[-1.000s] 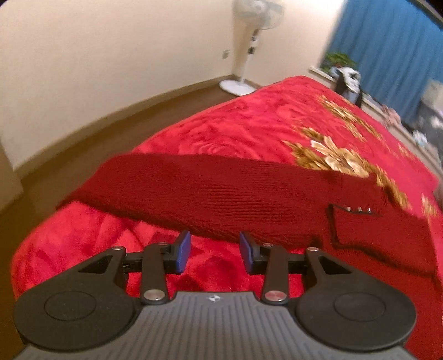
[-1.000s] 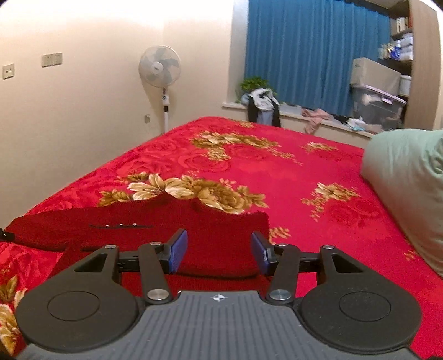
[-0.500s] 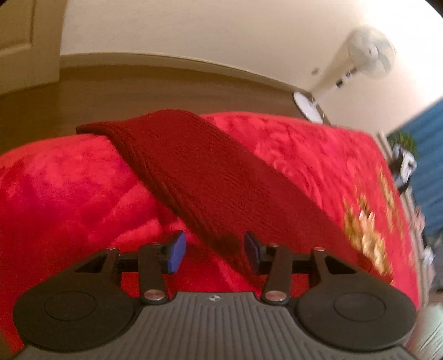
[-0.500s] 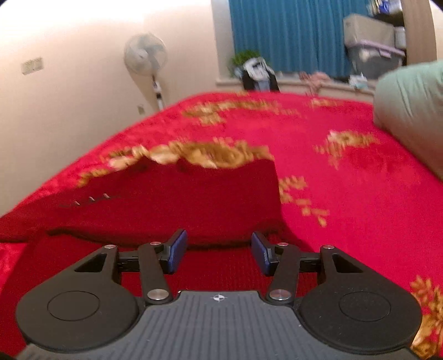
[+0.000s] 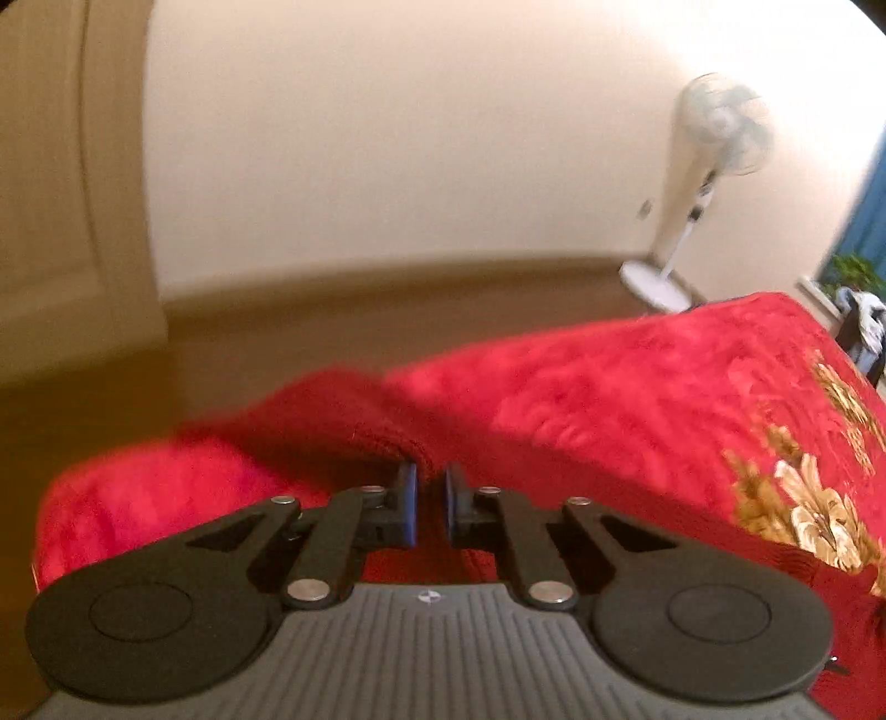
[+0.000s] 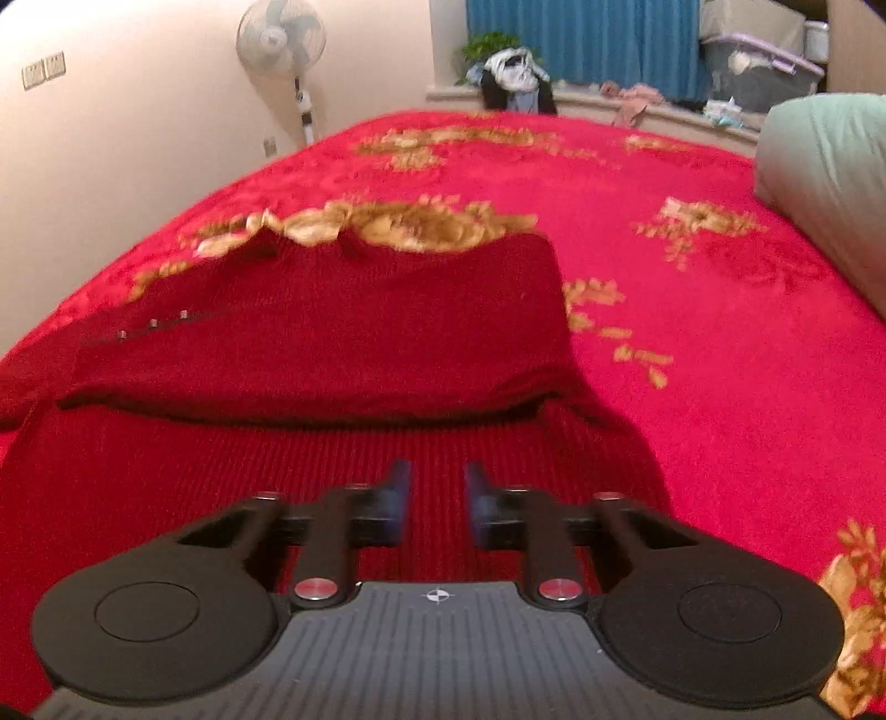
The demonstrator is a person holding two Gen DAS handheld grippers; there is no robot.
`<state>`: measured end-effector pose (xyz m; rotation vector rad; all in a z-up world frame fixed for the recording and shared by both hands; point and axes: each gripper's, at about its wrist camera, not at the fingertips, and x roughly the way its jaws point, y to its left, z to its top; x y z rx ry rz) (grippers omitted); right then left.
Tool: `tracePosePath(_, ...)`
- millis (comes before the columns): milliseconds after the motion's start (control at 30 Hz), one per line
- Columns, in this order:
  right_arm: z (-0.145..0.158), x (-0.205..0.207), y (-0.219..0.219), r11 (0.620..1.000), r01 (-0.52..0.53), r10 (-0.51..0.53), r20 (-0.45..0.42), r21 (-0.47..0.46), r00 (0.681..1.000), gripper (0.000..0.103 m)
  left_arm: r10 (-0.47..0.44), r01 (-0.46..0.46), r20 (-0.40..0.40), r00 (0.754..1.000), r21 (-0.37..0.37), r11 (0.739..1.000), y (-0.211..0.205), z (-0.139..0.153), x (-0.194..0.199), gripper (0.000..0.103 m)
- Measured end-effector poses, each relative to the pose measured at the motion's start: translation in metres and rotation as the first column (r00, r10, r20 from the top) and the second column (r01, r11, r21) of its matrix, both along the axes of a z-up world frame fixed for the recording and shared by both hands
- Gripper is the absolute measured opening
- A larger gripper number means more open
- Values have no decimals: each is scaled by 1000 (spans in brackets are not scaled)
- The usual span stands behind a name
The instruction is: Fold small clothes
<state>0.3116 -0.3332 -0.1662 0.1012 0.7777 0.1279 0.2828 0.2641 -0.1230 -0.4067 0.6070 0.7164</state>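
A dark red knitted garment (image 6: 332, 343) lies on the red flowered bedspread (image 6: 692, 310), one part folded over with small buttons showing at its left. In the left wrist view its sleeve end (image 5: 332, 421) bunches at the bed's corner, and my left gripper (image 5: 429, 487) is closed on that knit with the fabric between the blue pads. My right gripper (image 6: 434, 487) sits low over the garment's ribbed lower part, its jaws narrowed with a gap still between them and no fabric clearly between them.
A green pillow (image 6: 830, 183) lies at the bed's right. A standing fan (image 5: 714, 166) is on the brown floor (image 5: 332, 332) past the bed's corner; it also shows in the right wrist view (image 6: 282, 55). A windowsill with clothes and a blue curtain (image 6: 581, 44) is at the far end.
My left gripper moved to the sleeve end at the bed's corner and closed on it. My right gripper moved forward over the garment and its jaws narrowed.
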Motion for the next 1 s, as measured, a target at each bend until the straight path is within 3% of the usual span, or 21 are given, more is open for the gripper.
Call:
tracePosePath(33,-3,0,1,1000,-3,3,-12,-4,1000,15,-34,32,14,999,91,995,-21,11,3,9)
tracePosePath(67,-6,0,2,1000,-7,7,-23,-9,1000,15,-101,90,39,994,209,974,-50,25,6,9)
tracePosePath(100,-8,1,3,1000,-9,9,-33,-17,999,15,-198,165,77,977,317,934,-83,39,6,9)
tracePosePath(133,-11,1,4,1000,-13,12,-41,-22,999,15,-306,240,112,946,394,887,-116,50,3,8)
tracePosePath(167,-13,1,4,1000,-18,17,-48,-22,999,15,-423,325,139,896,444,835,-151,58,-1,8)
tracePosePath(200,-15,1,5,1000,-20,19,-52,-19,998,15,-525,408,147,838,469,783,-182,60,-5,8)
tracePosePath(233,-16,0,4,1000,-20,19,-51,-16,998,15,-632,510,134,763,477,716,-212,58,-8,8)
tracePosePath(300,-17,-1,4,1000,-17,17,-44,-14,999,16,-842,761,24,539,414,499,-267,40,-5,13)
tracePosePath(333,-17,-2,4,1000,-18,18,-42,-12,999,17,-901,851,-44,432,352,391,-290,28,-3,16)
tracePosePath(367,-18,-3,4,1000,-19,19,-39,-9,999,18,-927,902,-103,361,293,318,-305,17,-2,19)
tracePosePath(400,-18,-4,3,1000,-19,19,-37,-6,999,20,-937,928,-142,320,248,280,-313,8,-2,19)
tracePosePath(433,-18,-4,3,1000,-19,19,-34,-1,999,23,-939,937,-154,308,220,271,-313,4,-1,19)
tracePosePath(467,-17,-5,3,1000,-20,21,-31,6,999,23,-936,937,-147,319,198,289,-307,3,2,22)
tracePosePath(500,-17,-5,4,1000,-22,22,-26,13,999,24,-928,928,-126,351,181,326,-297,4,7,26)
tracePosePath(533,-16,-5,4,1000,-25,26,-21,19,999,24,-913,911,-90,399,154,383,-282,6,14,35)
tracePosePath(567,-15,-4,4,999,-30,30,-14,25,999,24,-895,893,-60,443,123,434,-266,6,23,37)
tracePosePath(667,-11,-4,6,998,-43,42,20,52,999,24,-801,801,-26,598,25,598,-230,5,45,37)
tracePosePath(767,-5,-5,6,994,-54,48,57,96,997,24,-697,701,-100,710,15,713,-205,3,64,38)
tracePosePath(833,2,-5,3,985,-59,44,94,160,995,26,-661,669,-122,740,41,742,-193,6,66,39)
tracePosePath(1000,13,32,-10,944,15,-53,106,331,993,35,-631,637,-91,771,64,769,-173,24,62,55)
